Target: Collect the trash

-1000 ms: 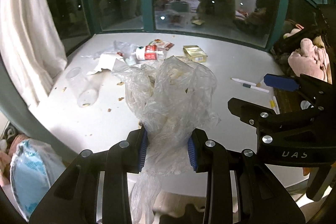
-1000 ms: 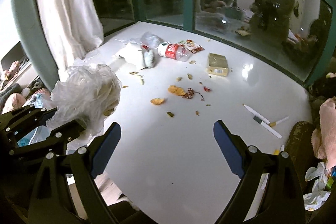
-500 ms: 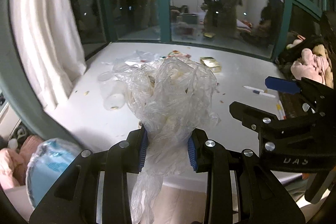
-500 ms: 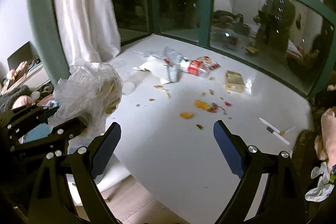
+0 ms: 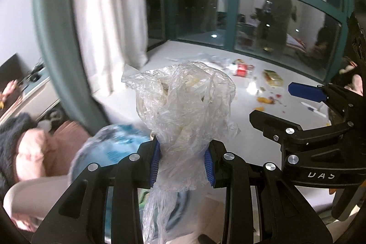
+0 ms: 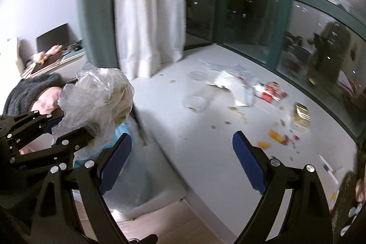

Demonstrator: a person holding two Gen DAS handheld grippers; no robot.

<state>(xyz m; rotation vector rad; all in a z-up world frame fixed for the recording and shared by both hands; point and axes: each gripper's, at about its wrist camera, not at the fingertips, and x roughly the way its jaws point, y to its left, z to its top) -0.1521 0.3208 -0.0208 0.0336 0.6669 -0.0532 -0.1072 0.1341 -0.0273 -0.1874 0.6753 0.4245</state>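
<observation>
My left gripper (image 5: pixel 182 161) is shut on a crumpled clear plastic bag (image 5: pixel 185 106) and holds it off the left edge of the white table (image 6: pixel 205 157), above a blue-and-white bin bag (image 5: pixel 109 148). The bag also shows in the right wrist view (image 6: pixel 98 97). My right gripper (image 6: pixel 183 159) is open and empty over the table's near left edge. Trash lies on the table: a clear cup (image 6: pixel 195 103), a red-labelled bottle (image 6: pixel 270 93), white paper (image 6: pixel 228 81), a gold box (image 6: pixel 300 113) and orange peel scraps (image 6: pixel 275 135).
A white curtain (image 6: pixel 148 10) hangs at the table's back left corner by a green window frame (image 6: pixel 93 15). Pens (image 6: pixel 329 168) lie at the table's right. Soft toys and dark cloth (image 5: pixel 27 143) sit left of the table. Wooden floor (image 6: pixel 155 221) shows below.
Both grippers have swung left and back from the table. The left gripper carried the plastic bag from over the table to beyond its left edge, above the bin bag.
</observation>
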